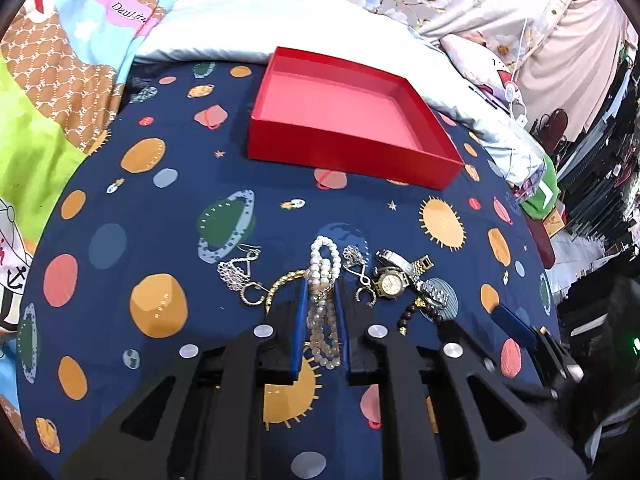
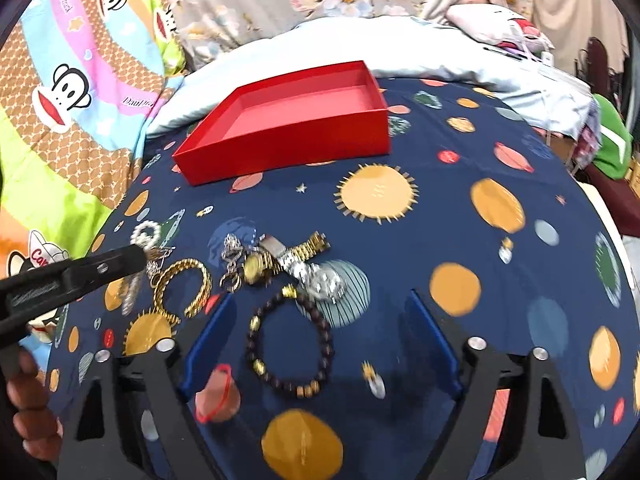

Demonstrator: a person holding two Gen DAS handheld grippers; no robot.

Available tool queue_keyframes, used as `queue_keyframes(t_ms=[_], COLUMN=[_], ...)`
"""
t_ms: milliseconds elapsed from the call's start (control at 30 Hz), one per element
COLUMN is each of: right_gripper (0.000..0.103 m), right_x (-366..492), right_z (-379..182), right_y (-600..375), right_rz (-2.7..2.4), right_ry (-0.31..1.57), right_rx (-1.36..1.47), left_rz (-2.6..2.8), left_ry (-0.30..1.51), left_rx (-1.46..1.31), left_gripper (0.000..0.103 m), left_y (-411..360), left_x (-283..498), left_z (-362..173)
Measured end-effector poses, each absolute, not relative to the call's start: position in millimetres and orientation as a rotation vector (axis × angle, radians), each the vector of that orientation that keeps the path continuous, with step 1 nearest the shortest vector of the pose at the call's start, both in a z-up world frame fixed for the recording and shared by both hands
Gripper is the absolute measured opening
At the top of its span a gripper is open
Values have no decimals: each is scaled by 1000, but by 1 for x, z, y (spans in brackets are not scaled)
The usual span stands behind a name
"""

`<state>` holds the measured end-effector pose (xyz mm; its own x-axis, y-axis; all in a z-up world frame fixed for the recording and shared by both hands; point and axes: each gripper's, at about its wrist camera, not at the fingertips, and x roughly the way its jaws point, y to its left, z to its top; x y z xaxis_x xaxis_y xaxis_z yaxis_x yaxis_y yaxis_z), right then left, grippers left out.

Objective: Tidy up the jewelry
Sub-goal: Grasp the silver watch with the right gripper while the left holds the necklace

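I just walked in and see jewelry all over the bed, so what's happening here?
A person is sorting jewelry with a handheld gripper in each hand. The left gripper is shut on a pearl bracelet. The right gripper is open, its fingers either side of a dark beaded bracelet on the planet-print sheet. Watches and a gold chain bracelet lie loose. The red box is empty.

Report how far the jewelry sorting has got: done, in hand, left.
Done: nothing yet; the red box is empty. In hand: the left gripper is shut on the pearl bracelet; the right gripper is open around the dark bead bracelet, not gripping. Left: the gold chain bracelet, the watches and the silver earrings lie on the blanket.
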<state>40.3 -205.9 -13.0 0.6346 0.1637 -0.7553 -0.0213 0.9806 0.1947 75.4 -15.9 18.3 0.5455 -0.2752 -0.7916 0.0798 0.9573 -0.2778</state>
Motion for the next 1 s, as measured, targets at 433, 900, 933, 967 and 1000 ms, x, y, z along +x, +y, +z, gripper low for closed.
queue_keyframes(t_ms=[433,900,933,967,1000], right_gripper=[45,9,9,9,9], right_x=[76,62,60,58,57], right_z=[-32,-23,-20,-17,-15], right_y=[-196,-204,-205,-207,-208], right_rz=[179,170,168,163,160], right_ry=[938,923,918,910,906], right_rx=[100,154,157,160,162], left_rz=[-195,-219,-222,-224,-225], left_ry=[990,1005,1005,1007,1007], left_rx=[-226,-229,-229,-228,-227], left_gripper=[13,13,13,13,13], left_y=[-4,-6,-6,-6,-7], left_x=[77,71,70,69,68], left_z=[11,7,7,6,7])
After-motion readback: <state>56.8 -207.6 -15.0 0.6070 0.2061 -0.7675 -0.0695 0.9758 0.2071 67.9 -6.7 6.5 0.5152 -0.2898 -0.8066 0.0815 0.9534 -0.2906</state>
